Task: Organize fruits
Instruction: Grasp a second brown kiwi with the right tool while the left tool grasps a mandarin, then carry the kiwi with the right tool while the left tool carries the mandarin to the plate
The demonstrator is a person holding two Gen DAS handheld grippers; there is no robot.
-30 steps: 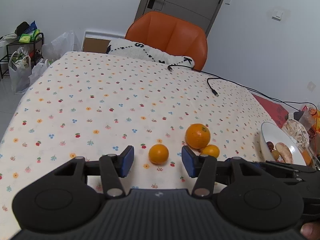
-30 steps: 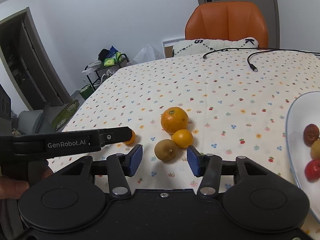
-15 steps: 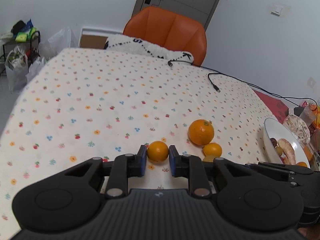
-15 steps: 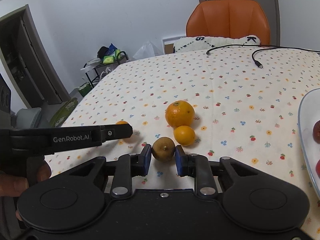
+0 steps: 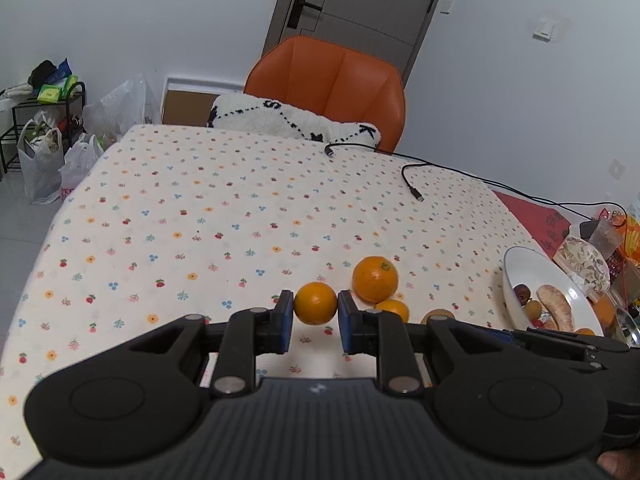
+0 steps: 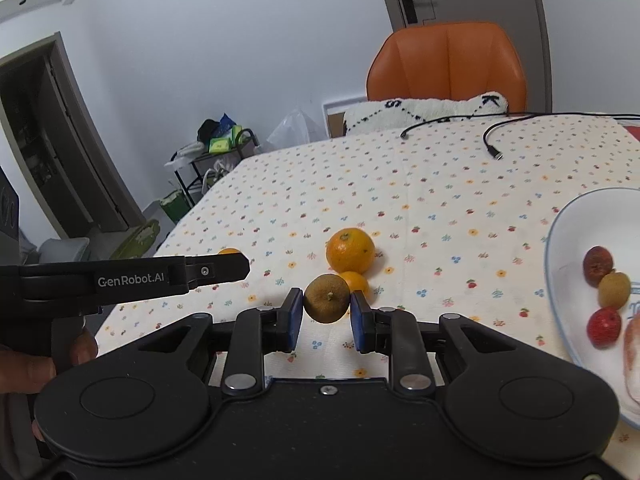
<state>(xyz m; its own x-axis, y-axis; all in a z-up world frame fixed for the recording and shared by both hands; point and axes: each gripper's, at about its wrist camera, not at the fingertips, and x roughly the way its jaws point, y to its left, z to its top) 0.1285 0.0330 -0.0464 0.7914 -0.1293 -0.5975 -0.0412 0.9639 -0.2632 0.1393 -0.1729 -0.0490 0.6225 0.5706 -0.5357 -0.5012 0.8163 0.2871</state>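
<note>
My left gripper is shut on a small orange, held just above the floral tablecloth. My right gripper is shut on a brown-green round fruit, also lifted a little. A large orange and a smaller orange lie on the cloth just behind it; in the left wrist view they are the large orange and the small one. A white bowl at the right holds red and yellow-green fruits and a pale long piece. The left gripper's body shows at the left of the right wrist view.
Black cables lie across the far side of the table. An orange chair with a white cushion stands behind it. Bags and packets crowd the right edge. A rack with bags stands at the left.
Both grippers went from open to shut, the left on the small orange and the right on the brown-green fruit, and both fruits now sit slightly raised off the cloth.
</note>
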